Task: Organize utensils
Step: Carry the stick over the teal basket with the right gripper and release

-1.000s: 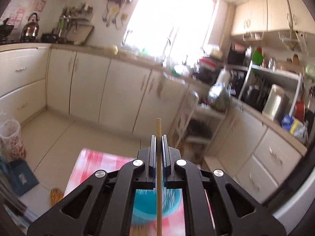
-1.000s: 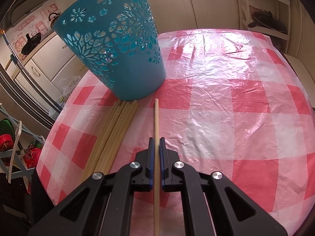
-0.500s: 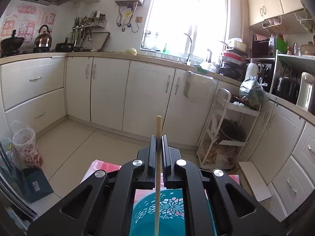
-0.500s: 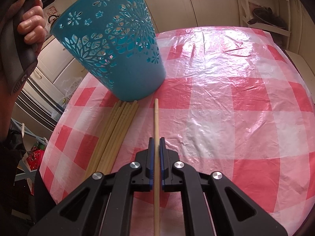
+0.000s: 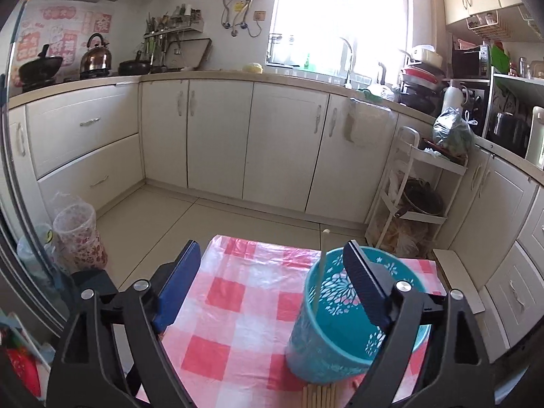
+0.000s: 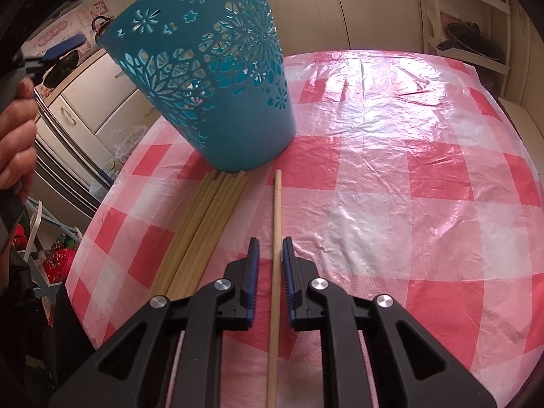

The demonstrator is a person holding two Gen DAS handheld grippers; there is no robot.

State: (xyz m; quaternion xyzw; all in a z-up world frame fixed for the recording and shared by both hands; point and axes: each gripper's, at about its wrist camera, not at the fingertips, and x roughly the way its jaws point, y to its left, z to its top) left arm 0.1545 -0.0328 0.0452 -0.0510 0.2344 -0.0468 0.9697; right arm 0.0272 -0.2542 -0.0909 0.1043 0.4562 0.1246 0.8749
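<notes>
My left gripper (image 5: 272,282) hangs above the table with its jaws opening wide and nothing between the pads. A pale chopstick (image 5: 321,265), blurred, is dropping upright into the teal cut-out basket (image 5: 340,340) just under the right pad. In the right wrist view the basket (image 6: 210,78) stands at the far left of the checked tablecloth (image 6: 391,170), with a bundle of chopsticks (image 6: 204,224) lying against its base. My right gripper (image 6: 270,248) is low over the cloth and its jaws are opening. A single chopstick (image 6: 277,204) lies between them, no longer squeezed.
A hand (image 6: 17,136) holds the left gripper at the left edge of the right wrist view. Beyond the table's far edge are the floor, cream cabinets (image 5: 282,142), a white rack trolley (image 5: 418,204) and a plastic bin (image 5: 78,234).
The left gripper tipped downward over the basket, opened wide and let go of its chopstick, which now falls into the basket. The right jaws parted a little around their chopstick.
</notes>
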